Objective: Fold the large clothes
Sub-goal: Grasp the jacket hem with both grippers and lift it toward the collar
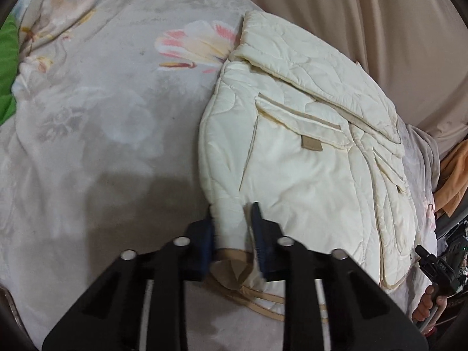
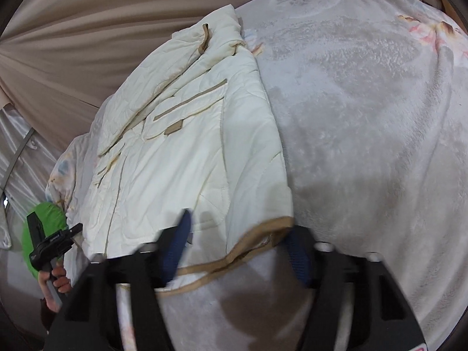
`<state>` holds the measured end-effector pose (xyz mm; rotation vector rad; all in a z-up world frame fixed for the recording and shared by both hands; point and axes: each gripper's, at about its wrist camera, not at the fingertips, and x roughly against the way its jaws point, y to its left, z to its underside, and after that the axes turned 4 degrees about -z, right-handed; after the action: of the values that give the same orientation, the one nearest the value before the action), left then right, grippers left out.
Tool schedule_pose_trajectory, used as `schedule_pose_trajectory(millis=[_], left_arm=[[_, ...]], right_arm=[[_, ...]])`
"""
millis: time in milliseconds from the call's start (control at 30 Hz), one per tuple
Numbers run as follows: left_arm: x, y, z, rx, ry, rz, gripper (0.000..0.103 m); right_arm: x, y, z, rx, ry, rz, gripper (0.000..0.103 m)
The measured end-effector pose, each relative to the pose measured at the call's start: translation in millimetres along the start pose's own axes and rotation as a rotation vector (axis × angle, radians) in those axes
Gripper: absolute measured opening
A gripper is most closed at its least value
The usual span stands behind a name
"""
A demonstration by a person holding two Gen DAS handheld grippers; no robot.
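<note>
A cream quilted jacket (image 1: 307, 152) with tan trim lies partly folded on a grey floral blanket (image 1: 102, 117). It also shows in the right wrist view (image 2: 187, 146). My left gripper (image 1: 233, 219) has its blue pads on either side of a bunched corner of the jacket's hem and is shut on it. My right gripper (image 2: 239, 234) is wider apart, with the tan hem corner (image 2: 263, 228) lying between its fingers; the jaws look open around it.
Beige curtains (image 1: 351, 14) hang behind the bed. A green cloth (image 1: 7, 67) lies at the left edge. Orange fabric (image 1: 453, 175) sits at the right. The other hand-held gripper (image 2: 49, 242) shows at the lower left of the right wrist view.
</note>
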<state>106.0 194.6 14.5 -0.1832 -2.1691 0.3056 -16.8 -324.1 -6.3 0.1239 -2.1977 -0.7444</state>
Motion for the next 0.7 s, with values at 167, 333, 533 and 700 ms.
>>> schedule_pose_trajectory(millis=[167,333,533,700], left_arm=[[33.8,6.4,2.9,0.005,-0.057,0.039,0.007],[78.2,7.7,31.0,-0.029,-0.069,0.091,0.007],[157.9,31.4,91.9,0.007,-0.128,0.195,0.007],[237.5,35.9,121.2,0.037,-0.334,0.267,0.007]], right_arm=[[31.9,8.7,5.9,-0.014,-0.099,-0.053,0.005],[83.7,25.5,37.7,0.049,-0.175,-0.099,0.004],[160.7,39.3,113.0,0.133,-0.284,-0.113,0.004],[225.0,66.4,149.1,0.238,-0.462,-0.133,0.004]])
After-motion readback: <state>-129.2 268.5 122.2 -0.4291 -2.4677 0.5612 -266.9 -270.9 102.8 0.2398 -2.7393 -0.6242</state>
